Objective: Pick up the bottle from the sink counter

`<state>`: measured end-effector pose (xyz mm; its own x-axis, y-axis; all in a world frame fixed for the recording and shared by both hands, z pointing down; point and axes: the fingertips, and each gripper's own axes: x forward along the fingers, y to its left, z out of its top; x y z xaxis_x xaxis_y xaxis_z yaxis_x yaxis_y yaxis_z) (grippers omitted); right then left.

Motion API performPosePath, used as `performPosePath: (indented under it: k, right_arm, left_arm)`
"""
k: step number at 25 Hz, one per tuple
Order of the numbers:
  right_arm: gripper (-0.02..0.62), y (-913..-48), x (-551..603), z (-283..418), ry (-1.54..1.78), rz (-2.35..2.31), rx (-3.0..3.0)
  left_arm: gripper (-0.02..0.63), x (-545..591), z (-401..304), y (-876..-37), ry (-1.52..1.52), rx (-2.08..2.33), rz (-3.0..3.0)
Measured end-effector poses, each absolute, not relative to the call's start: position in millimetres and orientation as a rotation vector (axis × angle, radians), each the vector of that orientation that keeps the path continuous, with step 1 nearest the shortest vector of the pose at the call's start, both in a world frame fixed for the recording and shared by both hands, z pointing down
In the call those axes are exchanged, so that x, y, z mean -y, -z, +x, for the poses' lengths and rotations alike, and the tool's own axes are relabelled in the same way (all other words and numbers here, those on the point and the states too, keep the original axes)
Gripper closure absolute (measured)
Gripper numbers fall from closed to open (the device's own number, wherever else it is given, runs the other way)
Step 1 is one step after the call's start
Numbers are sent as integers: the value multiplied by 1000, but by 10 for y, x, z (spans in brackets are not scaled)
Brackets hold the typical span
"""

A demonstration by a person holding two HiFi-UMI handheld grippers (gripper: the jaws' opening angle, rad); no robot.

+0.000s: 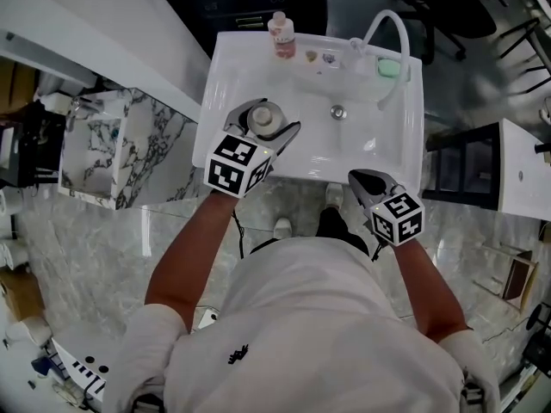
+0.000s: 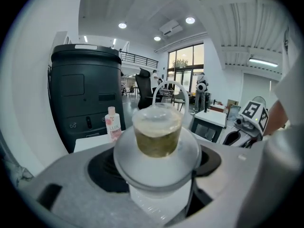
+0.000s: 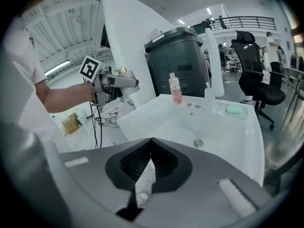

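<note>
Right now the person is standing at the white sink [image 1: 379,136] with both bare forearms reaching forward out of short white sleeves. The left arm is stretching further, carrying the left gripper [image 1: 271,117] over the left part of the basin, its nose tilting forward and down. Its jaws are standing wide and clamping a bottle [image 2: 158,137] between them: a white body with a broad grey collar and a clear cap showing something yellowish inside. That bottle is sitting upright in the grip, off the counter and above the basin. The right arm is bending closer to the body, keeping the right gripper [image 1: 360,181] just at the front edge of the sink and pointing down toward it. Its jaws are pressing together and pinching a crumpled white tissue [image 3: 142,184]. At the back of the counter a pink bottle [image 1: 281,37] is standing upright, well apart from both grippers, with a curved tap [image 1: 392,24] and a green soap [image 1: 389,68] to its right.
</note>
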<state>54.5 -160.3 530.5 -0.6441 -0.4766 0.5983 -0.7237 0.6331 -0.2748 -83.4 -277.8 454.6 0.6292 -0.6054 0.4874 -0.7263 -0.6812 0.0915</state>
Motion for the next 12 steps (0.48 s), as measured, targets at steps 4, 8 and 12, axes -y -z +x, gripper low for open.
performPosePath:
  k: [4, 8, 12]
  right_arm:
    - [584, -5291, 1406, 389, -684, 939, 2383]
    - [584, -5290, 1215, 264, -675, 930, 2385]
    - [584, -5295, 1045, 179, -668, 930, 2383]
  left_arm:
    - [265, 2514, -969, -4444, -622, 1056, 2592]
    - [265, 2265, -1078, -4370, -624, 1038, 2604]
    - [265, 2055, -1160, -4329, -624, 1026, 2613]
